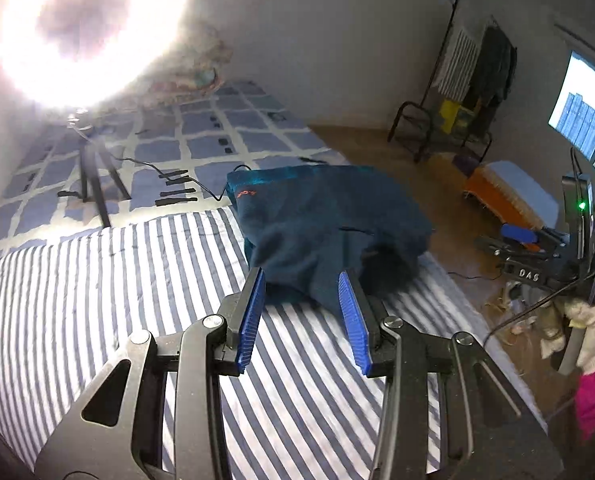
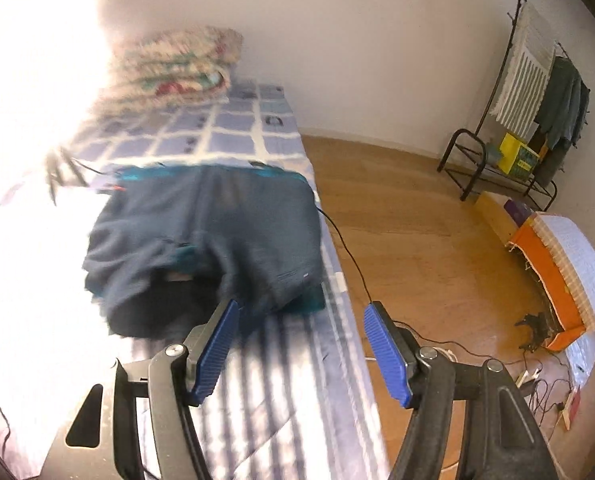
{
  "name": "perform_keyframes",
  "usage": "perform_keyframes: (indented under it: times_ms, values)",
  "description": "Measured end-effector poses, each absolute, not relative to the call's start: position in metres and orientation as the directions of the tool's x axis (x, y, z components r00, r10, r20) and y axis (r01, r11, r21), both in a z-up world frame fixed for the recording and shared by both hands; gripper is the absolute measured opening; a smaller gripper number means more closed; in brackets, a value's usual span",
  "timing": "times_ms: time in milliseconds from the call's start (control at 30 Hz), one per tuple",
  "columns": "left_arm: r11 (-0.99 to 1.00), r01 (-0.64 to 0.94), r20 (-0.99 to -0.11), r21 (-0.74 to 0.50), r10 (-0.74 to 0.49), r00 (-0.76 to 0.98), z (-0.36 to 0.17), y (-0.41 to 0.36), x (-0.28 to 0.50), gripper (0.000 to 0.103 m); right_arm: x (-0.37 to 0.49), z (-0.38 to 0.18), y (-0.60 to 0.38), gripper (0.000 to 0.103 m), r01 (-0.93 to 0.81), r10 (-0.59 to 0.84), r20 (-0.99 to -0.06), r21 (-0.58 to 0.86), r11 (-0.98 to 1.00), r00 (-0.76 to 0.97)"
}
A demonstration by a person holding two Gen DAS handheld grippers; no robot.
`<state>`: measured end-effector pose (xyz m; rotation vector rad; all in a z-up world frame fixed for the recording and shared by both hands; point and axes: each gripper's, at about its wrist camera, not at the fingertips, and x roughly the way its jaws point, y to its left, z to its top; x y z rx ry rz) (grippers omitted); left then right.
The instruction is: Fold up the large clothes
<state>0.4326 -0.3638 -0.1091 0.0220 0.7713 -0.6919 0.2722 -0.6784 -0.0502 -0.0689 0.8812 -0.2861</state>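
Dark blue garment (image 1: 329, 216) lying bunched on striped bed sheet (image 1: 137, 280), left gripper (image 1: 303, 316) fingers apart, nothing held, right gripper (image 2: 309, 352) fingers wide apart, empty, yellow box (image 2: 517, 156) kept on black rack (image 2: 463, 168), gloved hand (image 1: 589, 328) seen only from left wrist.

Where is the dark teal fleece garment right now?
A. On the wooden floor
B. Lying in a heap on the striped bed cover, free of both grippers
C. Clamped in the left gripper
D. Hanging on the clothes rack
B: the dark teal fleece garment lies bunched on the striped bed cover, and the left gripper and right gripper both stand open with nothing between their blue pads.
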Motion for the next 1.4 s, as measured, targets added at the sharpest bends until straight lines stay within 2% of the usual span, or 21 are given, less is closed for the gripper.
perform_keyframes:
  times_ms: [233, 533, 667, 867, 967, 1067, 1100, 1200, 1267, 1400]
  values:
    - [0.785, 0.603, -0.592, -0.141, -0.555, 0.584, -0.057, -0.325, 0.336, 0.041, 0.188, 0.007, -0.621, 0.067, 0.210, -0.258, -0.712, -0.158, 0.965, 0.653]
    - [0.774, 0.624, -0.543, -0.111, -0.573, 0.614, -0.017, -0.272, 0.232, 0.041, 0.079, 0.058, -0.560, 0.068, 0.211, -0.227, -0.635, -0.103, 0.972, 0.738]
    - [0.789, 0.611, -0.521, -0.064, -0.548, 0.654, -0.012, -0.256, 0.196, 0.041, 0.041, 0.064, -0.538, 0.068, 0.227, -0.228, -0.589, -0.077, 0.971, 0.775]
    - [0.810, 0.582, -0.491, -0.074, -0.538, 0.686, -0.015, -0.235, 0.166, 0.042, 0.012, 0.056, -0.525, 0.068, 0.240, -0.243, -0.565, -0.082, 0.967, 0.789]
    - [0.812, 0.574, -0.492, -0.105, -0.544, 0.680, -0.022, -0.227, 0.157, 0.056, 0.002, 0.054, -0.525, 0.068, 0.244, -0.238, -0.558, -0.065, 0.968, 0.795]
    - [0.807, 0.581, -0.498, -0.102, -0.547, 0.673, -0.026, -0.224, 0.153, 0.057, -0.003, 0.051, -0.523, 0.069, 0.247, -0.245, -0.550, -0.072, 0.966, 0.799]
    - [0.808, 0.581, -0.497, -0.099, -0.546, 0.675, -0.027, -0.223, 0.151, 0.061, -0.003, 0.050, -0.522, 0.069, 0.241, -0.239, -0.548, -0.068, 0.968, 0.802]
    - [0.809, 0.579, -0.490, -0.102, -0.548, 0.679, -0.028, -0.221, 0.147, 0.079, -0.005, 0.047, -0.520, 0.073, 0.242, -0.243, -0.538, -0.073, 0.967, 0.807]
    - [0.812, 0.575, -0.485, -0.103, -0.546, 0.683, -0.027, -0.221, 0.146, 0.080, -0.005, 0.042, -0.519, 0.077, 0.244, -0.250, -0.537, -0.082, 0.966, 0.806]
    - [0.817, 0.572, -0.467, -0.067, -0.533, 0.706, -0.026, -0.222, 0.141, 0.099, -0.004, 0.037, -0.516, 0.084, 0.237, -0.244, -0.538, -0.084, 0.968, 0.807]
